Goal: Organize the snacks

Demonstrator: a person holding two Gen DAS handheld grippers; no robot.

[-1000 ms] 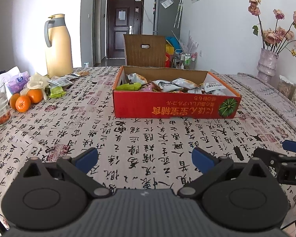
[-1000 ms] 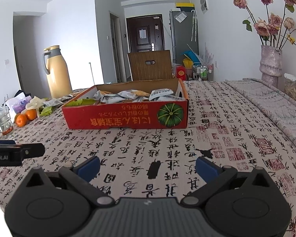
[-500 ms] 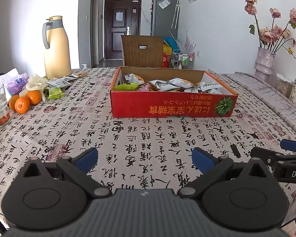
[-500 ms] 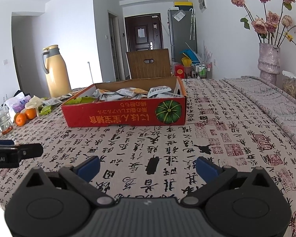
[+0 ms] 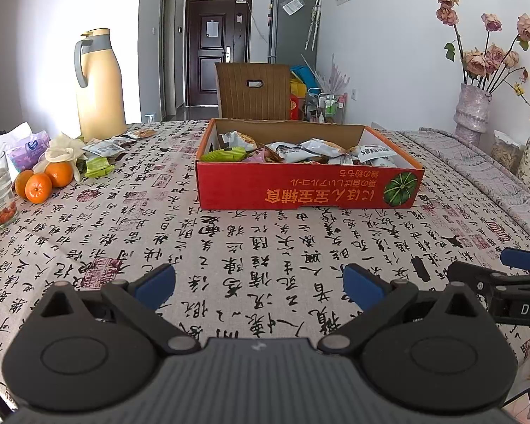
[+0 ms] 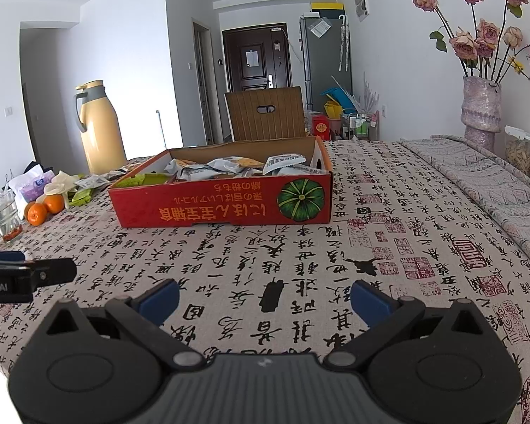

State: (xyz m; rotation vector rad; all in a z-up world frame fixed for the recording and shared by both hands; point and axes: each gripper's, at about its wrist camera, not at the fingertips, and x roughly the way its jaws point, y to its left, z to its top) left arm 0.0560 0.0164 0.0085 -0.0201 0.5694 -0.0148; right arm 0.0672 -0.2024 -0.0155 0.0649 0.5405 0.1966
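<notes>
Red cardboard marks the target: the snack box (image 5: 309, 187) sits mid-worktop, already piled with silver and green packets (image 5: 300, 150), while a few loose packets (image 5: 100, 148) lie well apart from it at the far left, near the thermos (image 5: 100, 81) and the oranges (image 5: 40, 183). Both tools hover low over the calligraphy-print cloth (image 5: 251, 247) on the near side of the box — the left gripper (image 5: 259, 284) and the right gripper (image 6: 265, 298) each have their blue fingers spread wide with nothing between them. By my reading, this is a pause between 2 pickups, or the task is close to finished. The next move likely calls for the left gripper to travel out to the stray packets, settle its fingers around 1 thin, crinkly edge and carry it to the box.
</notes>
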